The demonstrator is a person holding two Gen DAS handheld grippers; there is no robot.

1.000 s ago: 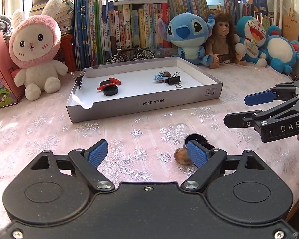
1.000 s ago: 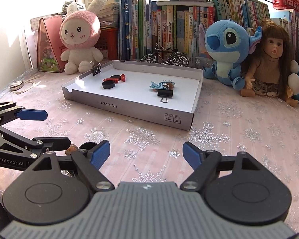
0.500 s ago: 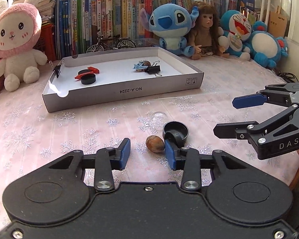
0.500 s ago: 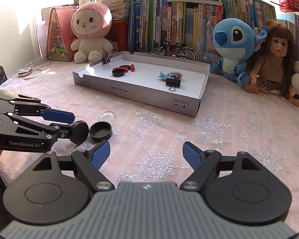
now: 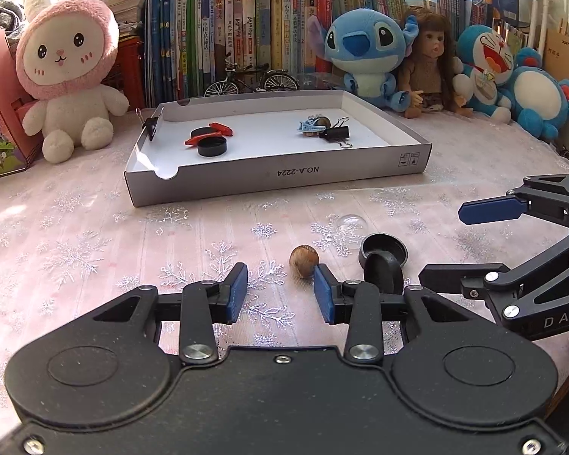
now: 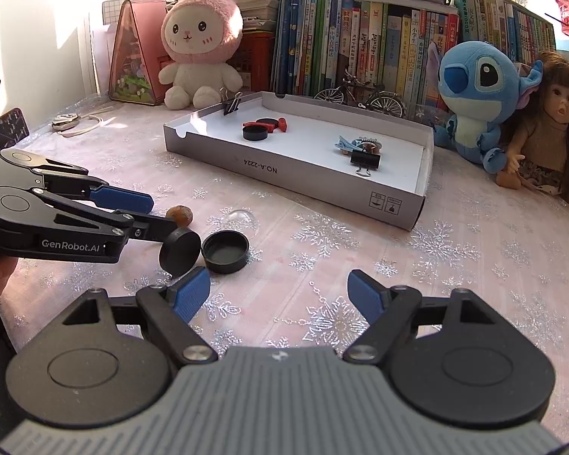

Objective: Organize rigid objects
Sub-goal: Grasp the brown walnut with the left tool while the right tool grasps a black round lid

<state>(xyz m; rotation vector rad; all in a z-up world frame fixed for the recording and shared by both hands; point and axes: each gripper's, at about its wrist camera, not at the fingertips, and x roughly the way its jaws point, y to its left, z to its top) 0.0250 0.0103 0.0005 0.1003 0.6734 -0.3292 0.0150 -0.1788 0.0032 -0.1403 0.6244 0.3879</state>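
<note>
I'm eyeing the nut [image 5: 304,261], lying on the tablecloth just ahead of my left gripper [image 5: 280,277]. It's light, hard and likely to roll, so I'm pinching across its middle. Both claws are gaping empty, the right gripper [image 6: 279,277] wide. The left is standing narrower than a second ago.

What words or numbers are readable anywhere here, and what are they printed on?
"NO.A-2224": upside down on the front wall of the cardboard tray.
"GenRobot.AI": side of the left gripper.
"DAS", cut off at the picture edge: side of the right gripper.
Book spines: Chinese titles, too small to read.
Symbols on the tray's corner: too small.
</note>
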